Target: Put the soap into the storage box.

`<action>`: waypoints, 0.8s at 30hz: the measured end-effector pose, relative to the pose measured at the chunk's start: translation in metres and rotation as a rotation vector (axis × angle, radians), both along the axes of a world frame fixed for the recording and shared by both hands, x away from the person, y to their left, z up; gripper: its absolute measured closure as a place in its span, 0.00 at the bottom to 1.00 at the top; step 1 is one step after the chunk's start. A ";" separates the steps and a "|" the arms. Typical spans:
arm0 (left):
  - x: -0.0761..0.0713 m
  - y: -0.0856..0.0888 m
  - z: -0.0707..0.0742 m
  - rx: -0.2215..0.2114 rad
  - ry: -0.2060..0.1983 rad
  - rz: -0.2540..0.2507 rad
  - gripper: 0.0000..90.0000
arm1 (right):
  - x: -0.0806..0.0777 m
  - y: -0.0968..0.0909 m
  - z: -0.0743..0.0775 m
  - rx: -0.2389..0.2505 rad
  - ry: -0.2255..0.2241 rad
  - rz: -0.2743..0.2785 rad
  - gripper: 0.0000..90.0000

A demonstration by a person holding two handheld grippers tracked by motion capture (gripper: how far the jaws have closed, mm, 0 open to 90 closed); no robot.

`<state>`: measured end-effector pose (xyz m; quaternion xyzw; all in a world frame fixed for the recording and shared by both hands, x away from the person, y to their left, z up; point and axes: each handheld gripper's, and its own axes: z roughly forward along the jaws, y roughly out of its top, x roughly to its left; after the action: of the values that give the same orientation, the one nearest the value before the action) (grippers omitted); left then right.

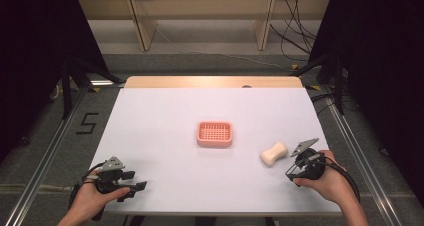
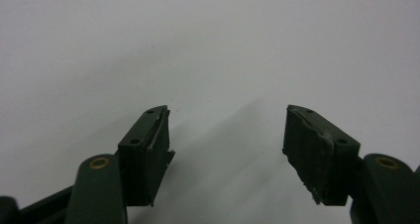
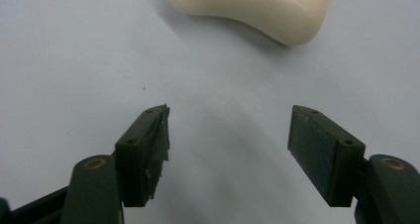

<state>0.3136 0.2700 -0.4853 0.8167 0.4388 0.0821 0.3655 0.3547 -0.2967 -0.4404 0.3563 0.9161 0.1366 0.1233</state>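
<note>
- The right gripper sits near the right front corner of the surface, jaws spread and empty, pointed at the soap lying just ahead of it.
- In the right gripper view the soap lies flat a little beyond the jaw tips, not yet between them, so I'd call this the approach before a grasp.
- The left gripper rests low at the left front, well apart from everything; its jaws are spread too, with bare surface between them in its own view.
- The pink dish stands about mid-surface, empty, off to the left of the soap with a clear gap between them. It looks like the likely place for the soap.
- Next move, as I judge it: ease the right gripper forward until the jaws straddle the soap's narrow waist, then close.
- Room is generous: nothing lies between soap and dish. The soap is nearer the right edge than the centre, so a clumsy push could slide it that way.
</note>
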 end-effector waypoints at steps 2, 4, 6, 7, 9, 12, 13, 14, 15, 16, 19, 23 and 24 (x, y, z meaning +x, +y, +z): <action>0.000 0.001 0.000 0.011 -0.005 -0.014 0.38 | -0.001 0.000 -0.001 -0.018 -0.010 0.024 0.34; 0.000 0.000 0.000 0.009 -0.005 -0.002 0.38 | 0.000 -0.001 0.000 -0.042 -0.020 0.105 0.32; 0.001 0.000 -0.001 -0.004 -0.003 -0.002 0.38 | 0.001 -0.003 0.001 -0.069 -0.021 0.156 0.32; 0.001 0.001 -0.001 -0.003 0.000 -0.002 0.38 | 0.003 -0.004 0.001 -0.090 -0.024 0.165 0.31; 0.001 0.002 -0.001 0.014 0.005 -0.012 0.38 | 0.008 -0.007 0.002 -0.141 -0.029 0.192 0.31; 0.000 0.002 -0.001 0.003 0.002 -0.006 0.38 | 0.016 -0.007 0.005 -0.167 -0.013 0.239 0.31; 0.001 0.002 0.000 0.003 0.001 -0.007 0.38 | 0.019 -0.007 0.006 -0.179 0.012 0.238 0.31; 0.001 0.001 -0.001 -0.008 -0.001 0.000 0.38 | 0.022 -0.006 0.008 -0.208 0.030 0.248 0.31; 0.001 0.001 0.000 -0.006 -0.002 -0.001 0.38 | 0.024 -0.006 0.008 -0.230 0.031 0.267 0.31; 0.001 0.001 0.000 -0.001 -0.002 -0.003 0.38 | 0.027 -0.005 0.010 -0.241 0.038 0.273 0.30; 0.001 0.001 0.000 0.012 -0.001 -0.006 0.38 | 0.034 -0.001 0.015 -0.235 0.038 0.303 0.27; 0.001 0.002 0.001 0.007 -0.003 -0.018 0.38 | 0.045 0.006 0.018 -0.230 0.031 0.348 0.25; 0.000 0.002 0.000 -0.003 -0.006 -0.008 0.38 | 0.048 0.008 0.019 -0.235 0.035 0.359 0.25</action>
<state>0.3140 0.2718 -0.4851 0.8177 0.4343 0.0825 0.3686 0.4027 -0.2892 -0.4218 0.1728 0.9765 0.0423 0.1220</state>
